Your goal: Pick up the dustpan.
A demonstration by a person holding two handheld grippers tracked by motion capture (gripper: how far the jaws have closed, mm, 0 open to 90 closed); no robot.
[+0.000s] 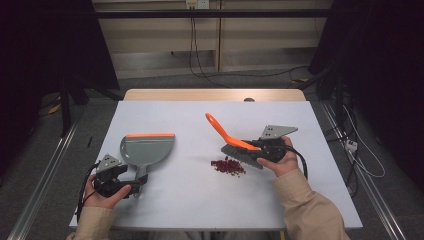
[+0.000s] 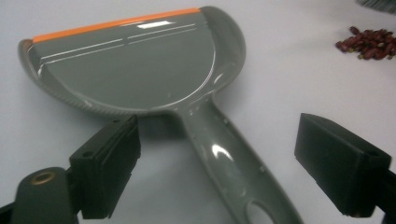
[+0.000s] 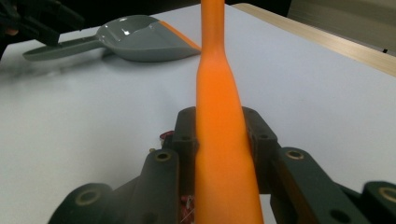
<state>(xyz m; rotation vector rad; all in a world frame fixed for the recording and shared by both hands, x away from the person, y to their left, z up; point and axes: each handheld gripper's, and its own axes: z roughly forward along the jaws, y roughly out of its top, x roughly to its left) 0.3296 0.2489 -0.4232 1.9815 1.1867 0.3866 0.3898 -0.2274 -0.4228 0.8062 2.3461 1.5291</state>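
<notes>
Your right gripper (image 1: 260, 148) pinches orange brush (image 1: 231, 139), bristles beside red bean pile (image 1: 228, 166) at frame centre. Your left gripper (image 2: 224, 172) spread astride grey dustpan (image 2: 140, 70) handle, lower left. Step likely: grasp pan. Next: close jaws, bring pan lip to beans.

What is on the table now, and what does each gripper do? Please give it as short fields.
surface: white table
dustpan: grey, orange edge, lying flat, its handle between the open jaws of the left gripper, not clamped
brush: orange handle, clamped in the right gripper, bristles down
beans: small dark red pile beside the bristles
pan contents: empty
</notes>
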